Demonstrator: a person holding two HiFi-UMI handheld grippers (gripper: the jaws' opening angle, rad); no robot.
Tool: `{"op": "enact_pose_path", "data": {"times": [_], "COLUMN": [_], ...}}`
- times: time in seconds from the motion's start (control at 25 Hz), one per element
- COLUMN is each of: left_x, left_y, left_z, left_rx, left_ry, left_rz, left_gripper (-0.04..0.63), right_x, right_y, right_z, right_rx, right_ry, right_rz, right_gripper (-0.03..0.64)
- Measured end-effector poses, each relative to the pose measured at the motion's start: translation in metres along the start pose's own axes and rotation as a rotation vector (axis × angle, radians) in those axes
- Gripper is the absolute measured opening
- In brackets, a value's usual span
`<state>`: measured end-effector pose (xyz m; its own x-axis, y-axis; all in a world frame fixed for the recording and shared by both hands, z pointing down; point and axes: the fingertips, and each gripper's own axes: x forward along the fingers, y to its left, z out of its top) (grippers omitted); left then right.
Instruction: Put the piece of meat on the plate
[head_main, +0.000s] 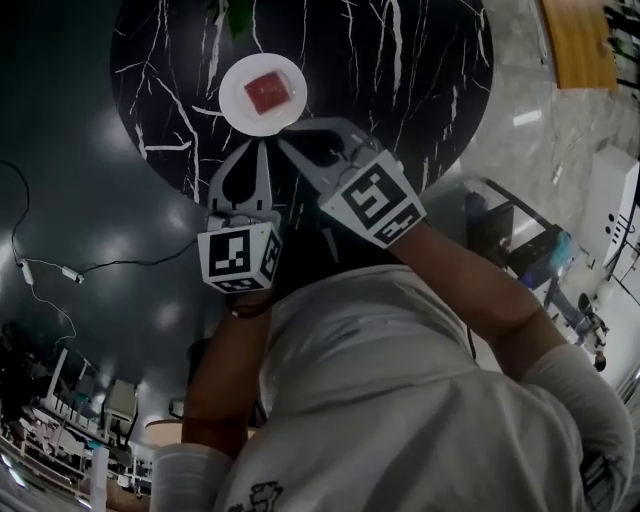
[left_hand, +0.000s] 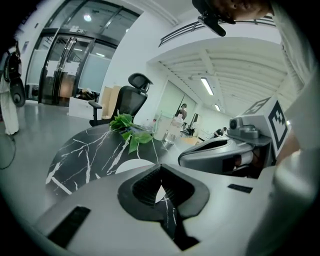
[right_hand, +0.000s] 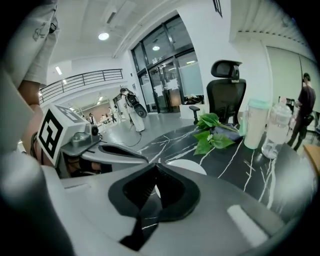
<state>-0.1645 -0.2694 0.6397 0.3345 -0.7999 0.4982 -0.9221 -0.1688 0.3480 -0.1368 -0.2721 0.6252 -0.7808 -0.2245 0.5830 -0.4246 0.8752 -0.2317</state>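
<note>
above the round black marble table (head_main: 420, 60), left gripper (head_main: 258, 150) and right gripper (head_main: 288, 143) show fingers (left_hand: 140, 185) closed, empty; the squarish red piece of meat (head_main: 264, 92) lies flat on the round white plate (head_main: 235, 105), no long axis evident.

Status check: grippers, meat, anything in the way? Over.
Left gripper and right gripper: jaws shut, empty. Meat on plate. Nothing in the way.
</note>
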Motion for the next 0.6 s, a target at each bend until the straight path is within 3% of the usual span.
{"op": "enact_pose_path", "data": {"times": [0.2,0.32,0.44,0.6], "left_x": [-0.053,-0.094,-0.142,-0.197], "left_y": [-0.036,-0.084,-0.137,-0.187], "left_z": [0.04,0.077,0.117,0.143], "left_rx": [0.007,0.008,0.046,0.113], "left_ry": [-0.123,-0.217,-0.317,-0.405], "left_rz": [0.062,0.036,0.012,0.01], "left_gripper": [0.006,0.006,0.006,0.006], "right_x": [-0.064,-0.126,-0.187,-0.25], "right_y": [0.03,0.057,0.089,0.126], "right_z": [0.034,0.066,0.091,0.106], "right_rx": [-0.116,-0.182,-0.147,-0.065], "right_ry": [-0.114,-0.253,-0.38,-0.458], "right_rz": [0.019,0.03,0.066,0.137], "right_gripper": [0.002,0.002,0.002,0.002]}}
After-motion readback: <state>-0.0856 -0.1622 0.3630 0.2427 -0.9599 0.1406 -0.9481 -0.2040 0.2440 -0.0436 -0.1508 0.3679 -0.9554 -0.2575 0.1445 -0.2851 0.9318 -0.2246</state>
